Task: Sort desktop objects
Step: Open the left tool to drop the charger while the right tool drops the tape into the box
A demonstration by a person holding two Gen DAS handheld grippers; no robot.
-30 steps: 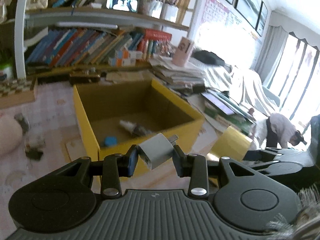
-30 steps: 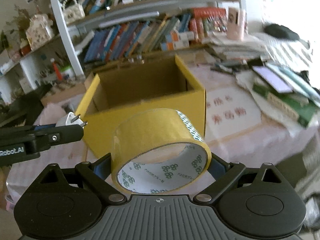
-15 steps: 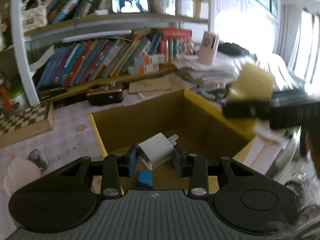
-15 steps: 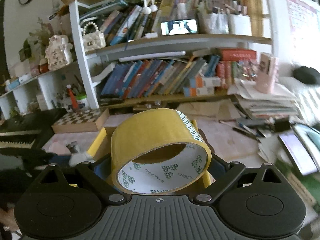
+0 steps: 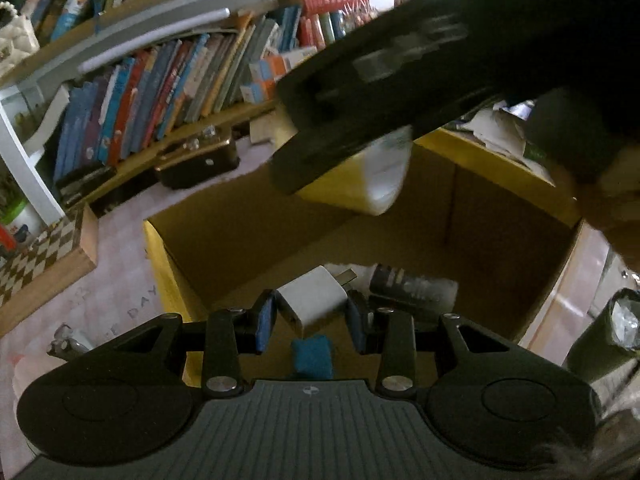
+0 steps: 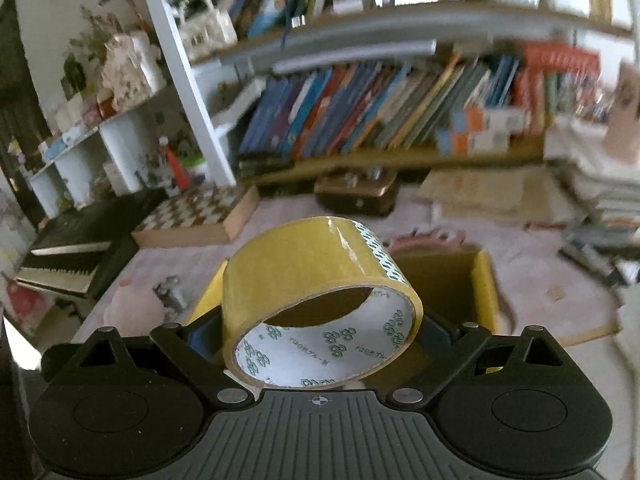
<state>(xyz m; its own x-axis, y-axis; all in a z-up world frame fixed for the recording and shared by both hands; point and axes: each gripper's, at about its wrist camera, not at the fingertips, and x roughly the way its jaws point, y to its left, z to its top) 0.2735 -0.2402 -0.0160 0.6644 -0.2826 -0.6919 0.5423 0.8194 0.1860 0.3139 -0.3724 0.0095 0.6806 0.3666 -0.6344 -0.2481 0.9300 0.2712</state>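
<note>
My left gripper [image 5: 311, 316] is shut on a white plug charger [image 5: 314, 300] and holds it over the open yellow cardboard box [image 5: 164, 264]. Inside the box lie a blue block [image 5: 313, 358] and a dark-and-clear bottle-like item [image 5: 416, 290]. My right gripper [image 6: 320, 328] is shut on a roll of yellow packing tape [image 6: 316, 284], above the same box [image 6: 486, 284]. In the left wrist view the right gripper's black body [image 5: 400, 76] crosses overhead with the tape [image 5: 360, 180] under it.
A chessboard box [image 5: 44, 256] lies left of the box on the pink cloth [image 6: 328, 228]. A dark brown case [image 6: 356, 190] and bookshelves [image 6: 380, 112] stand behind. Stacked papers and books [image 6: 600, 184] sit at the right. A pink plush [image 6: 132, 308] lies at the left.
Both grippers have moved in over the yellow box and tilted down. The right gripper with the tape now crosses over the left gripper's view. Both still hold their objects.
</note>
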